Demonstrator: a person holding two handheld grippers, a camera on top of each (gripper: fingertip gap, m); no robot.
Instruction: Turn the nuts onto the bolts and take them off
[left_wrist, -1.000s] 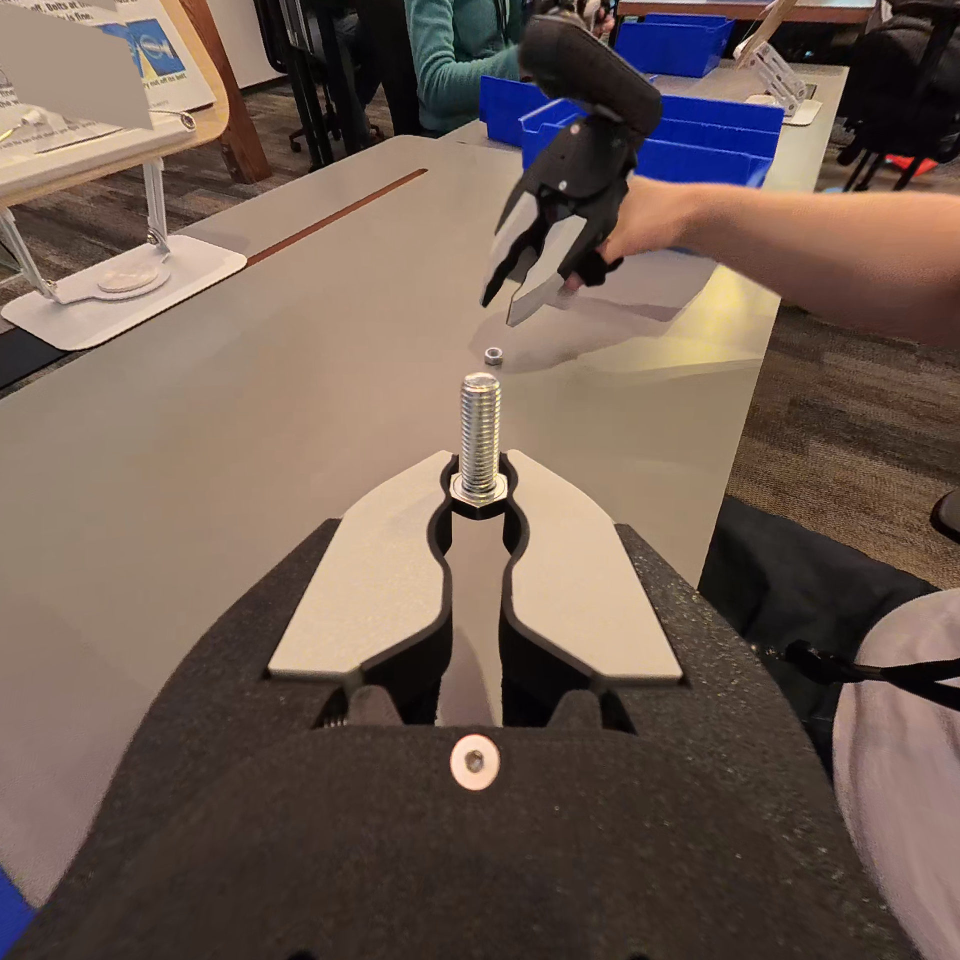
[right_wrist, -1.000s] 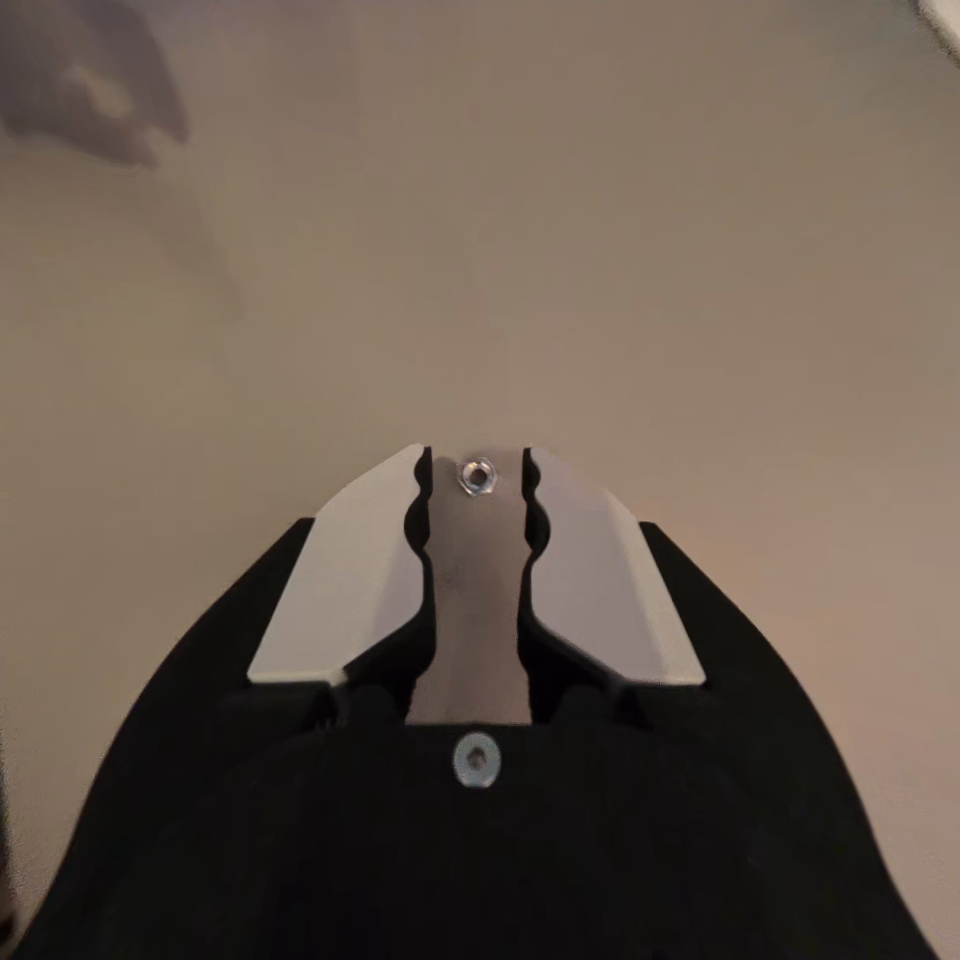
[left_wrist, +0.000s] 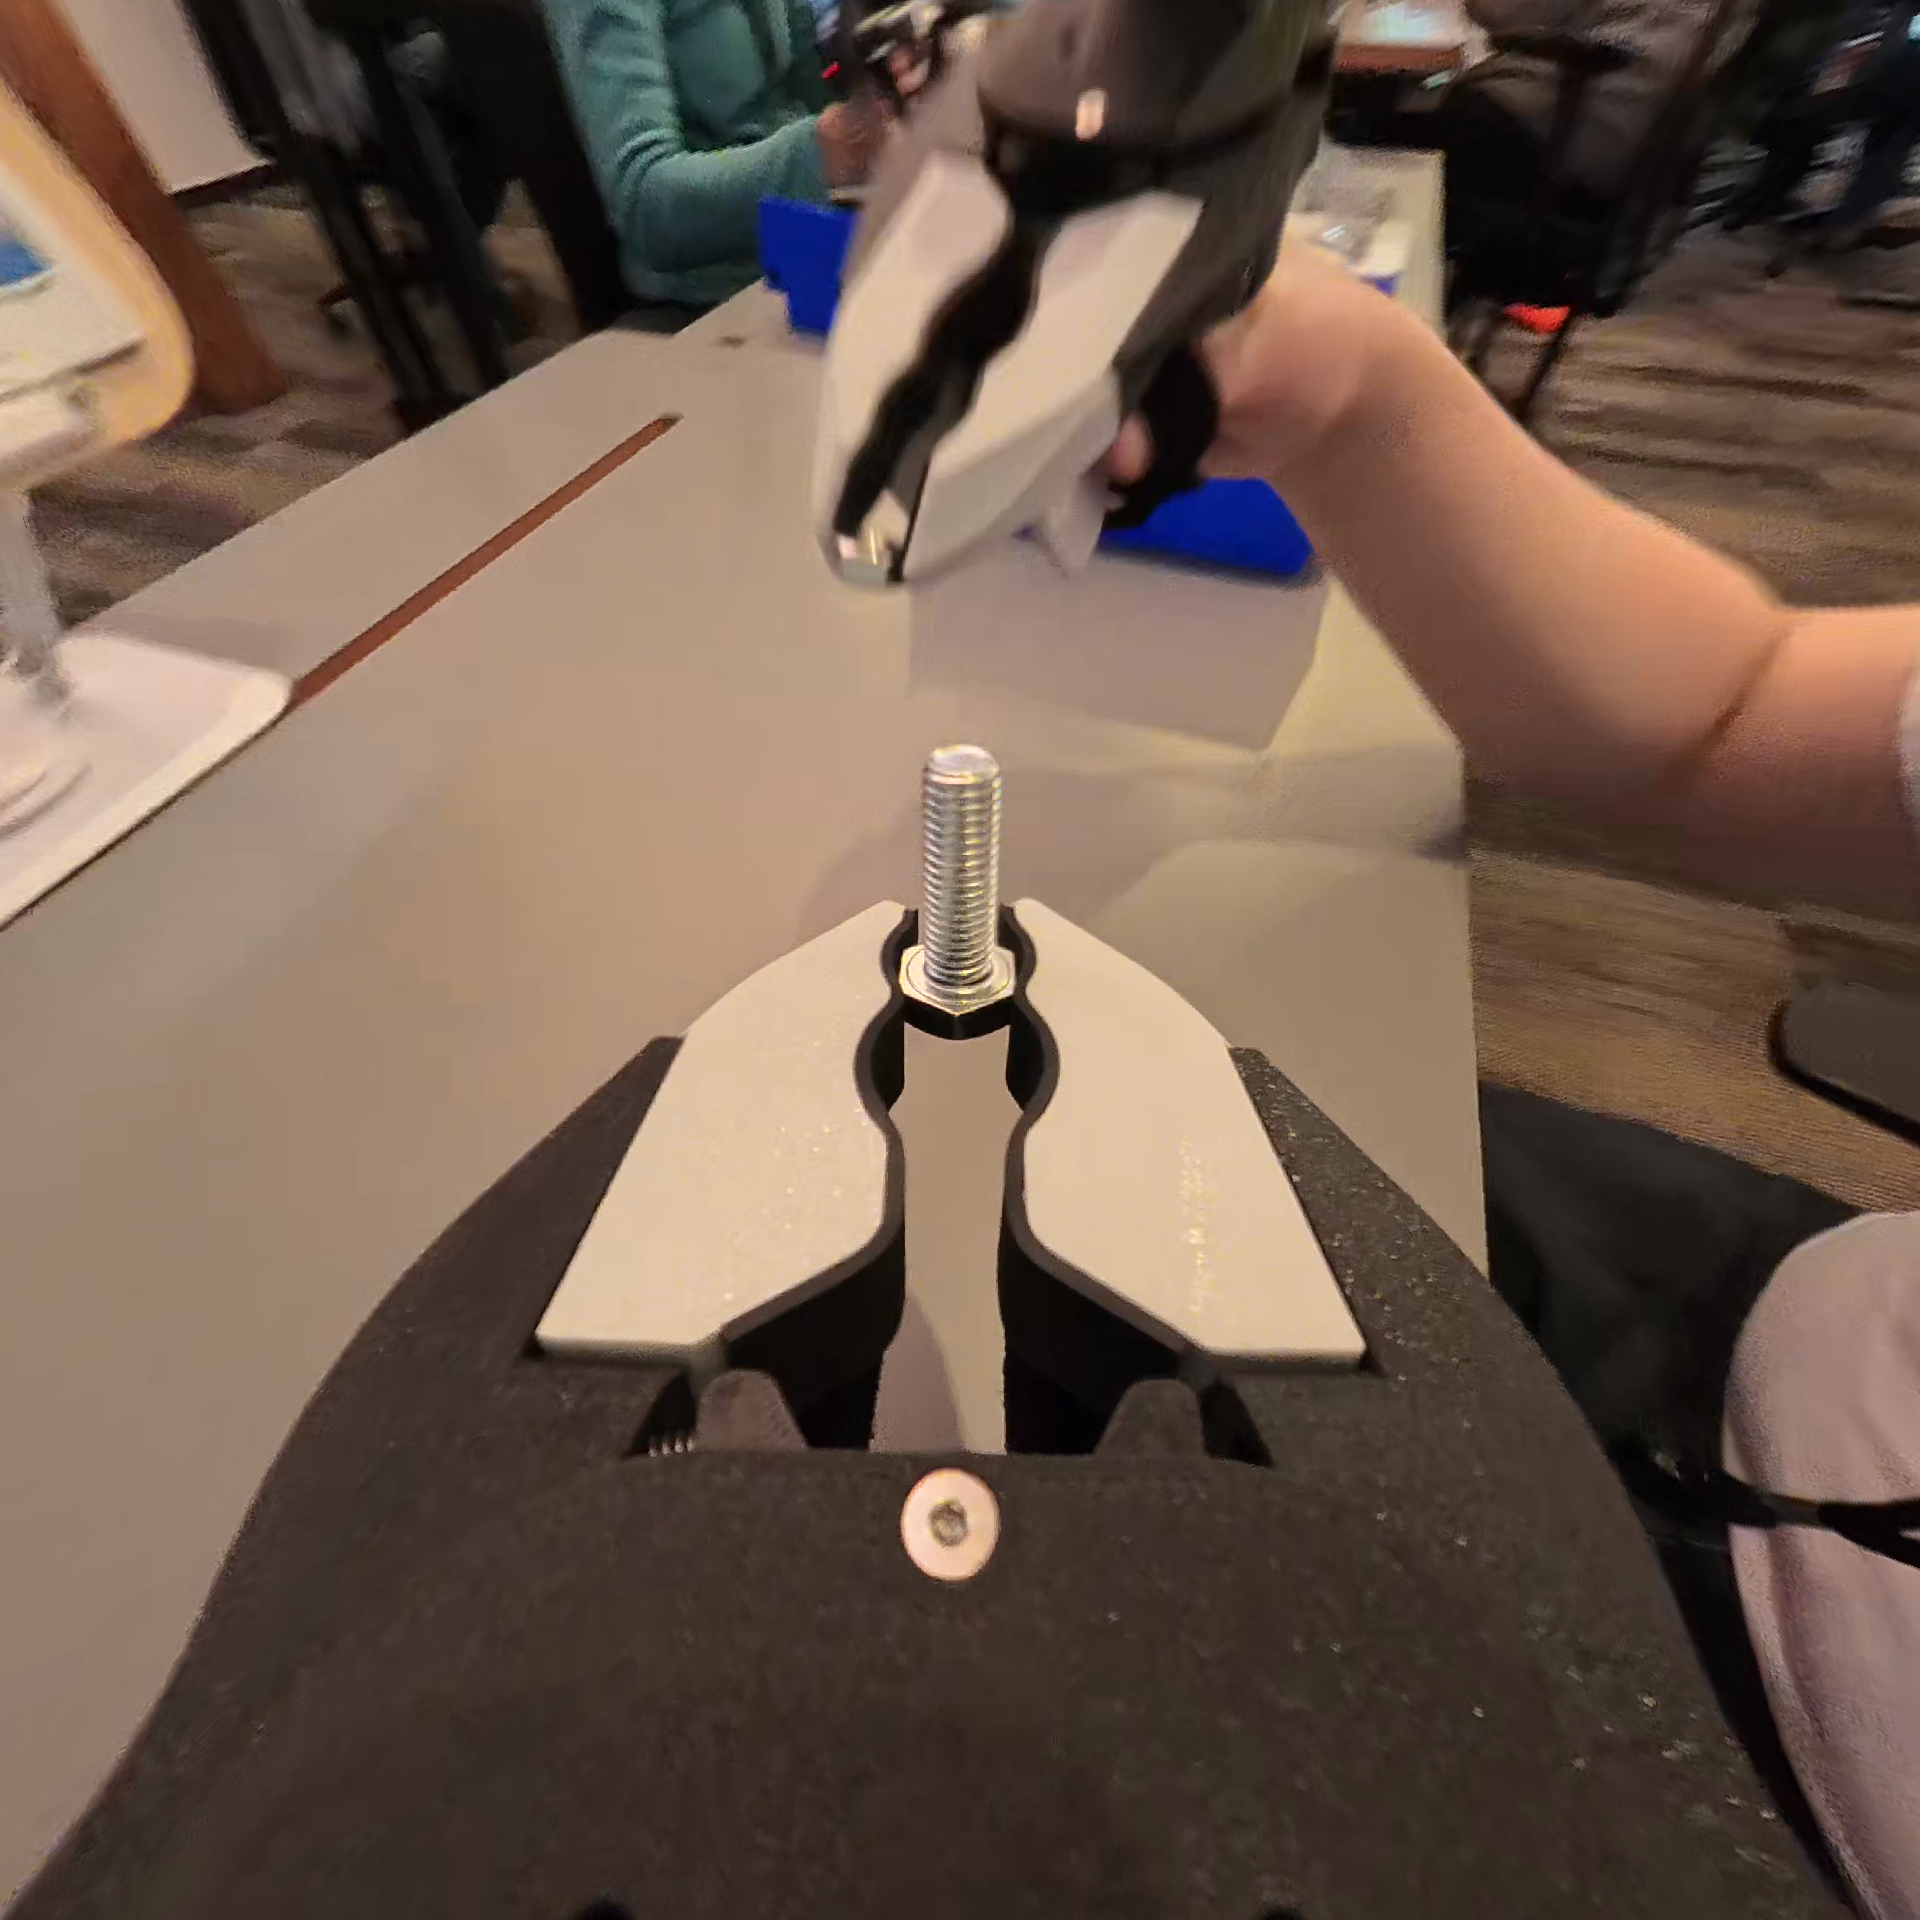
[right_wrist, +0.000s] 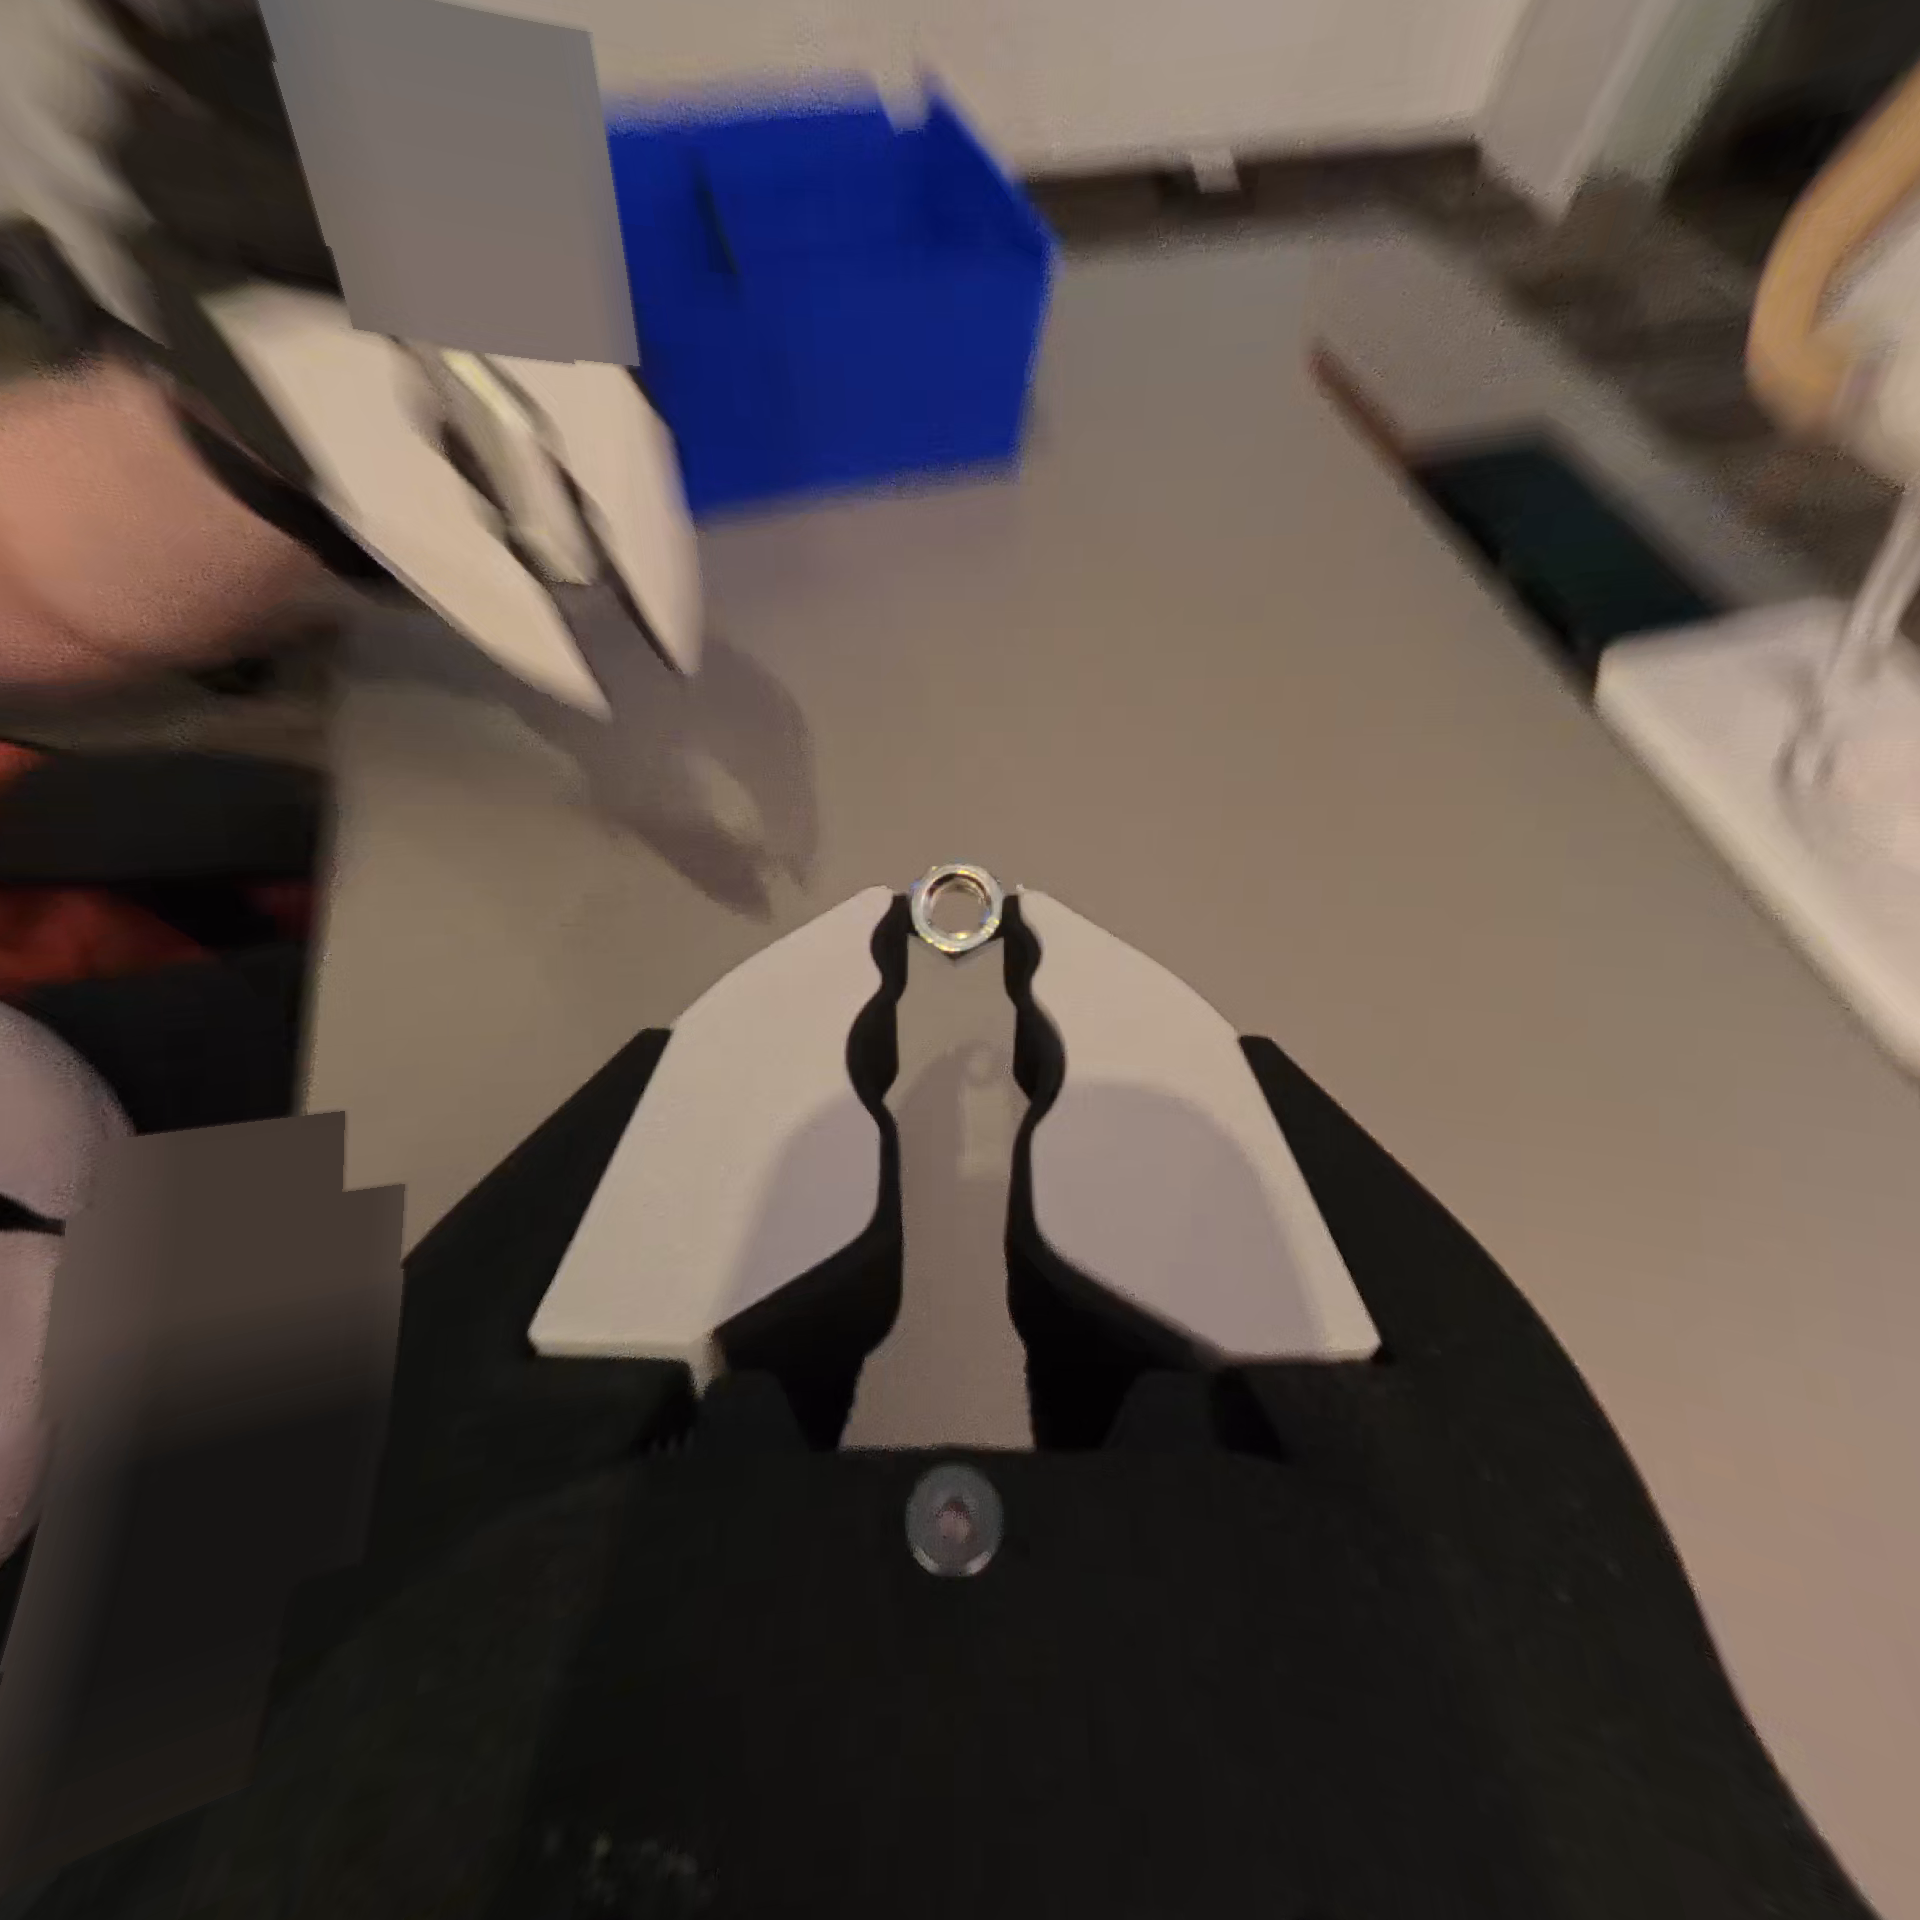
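Nut (right_wrist: 955, 914) is off the table now, pinched in right gripper (right_wrist: 954, 902), at twelve o'clock above left gripper (left_wrist: 961, 920)'s clamped bolt (left_wrist: 961, 868) — threading comes next.

Your left claw (left_wrist: 958, 961) holds the bolt (left_wrist: 961, 868) upright by its head, above the tabletop (left_wrist: 520, 831). Your right claw (left_wrist: 868, 556) hangs beyond and above the bolt's tip, slightly to its left, with the nut (right_wrist: 954, 912) between its tips. Behind it, bins (left_wrist: 805, 260) sit on the tabletop's far end. A stand base (left_wrist: 114, 748) lies at the far left edge.
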